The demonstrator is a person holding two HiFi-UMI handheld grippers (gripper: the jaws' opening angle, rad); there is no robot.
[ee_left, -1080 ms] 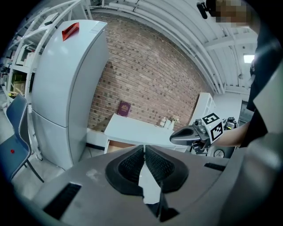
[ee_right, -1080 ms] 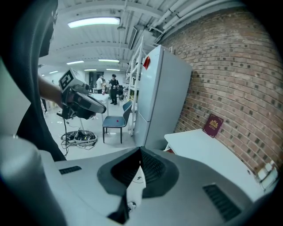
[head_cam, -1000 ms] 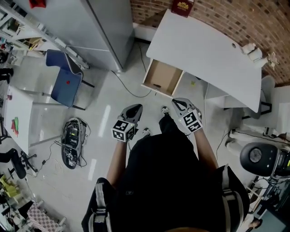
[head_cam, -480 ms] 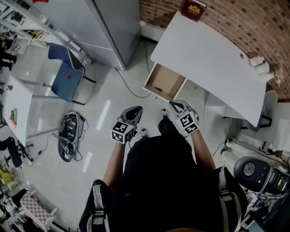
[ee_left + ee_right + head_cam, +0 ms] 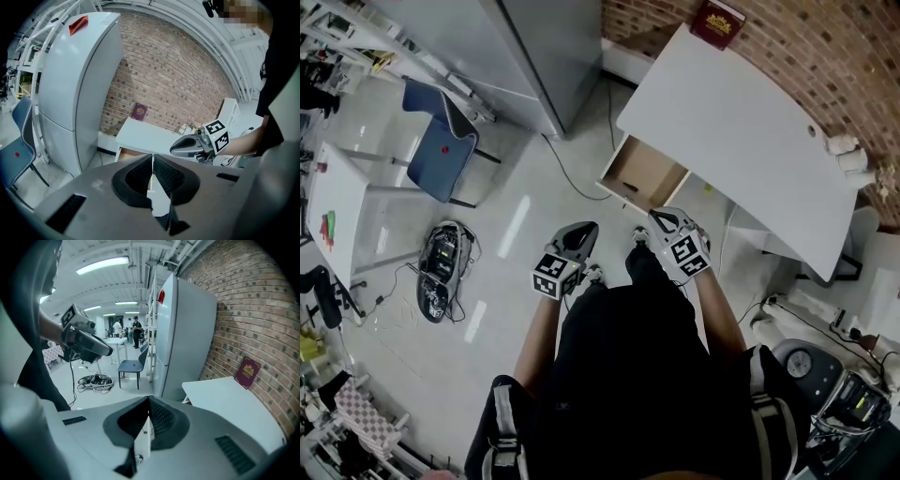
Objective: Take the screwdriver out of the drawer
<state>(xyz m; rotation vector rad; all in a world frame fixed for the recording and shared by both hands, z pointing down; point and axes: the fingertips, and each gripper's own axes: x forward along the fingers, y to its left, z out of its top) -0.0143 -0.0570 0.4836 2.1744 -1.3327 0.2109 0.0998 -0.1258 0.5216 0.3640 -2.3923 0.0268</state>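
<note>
Drawer open under counter; dark speck at its front edge too small to identify. Left gripper view: drawer mostly hidden behind fingers.

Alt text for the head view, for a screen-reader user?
Seen from above, a person stands holding the left gripper and right gripper out in front, short of an open drawer under a white desk. A red book lies on the desk's far corner; a blue chair stands left.
</note>
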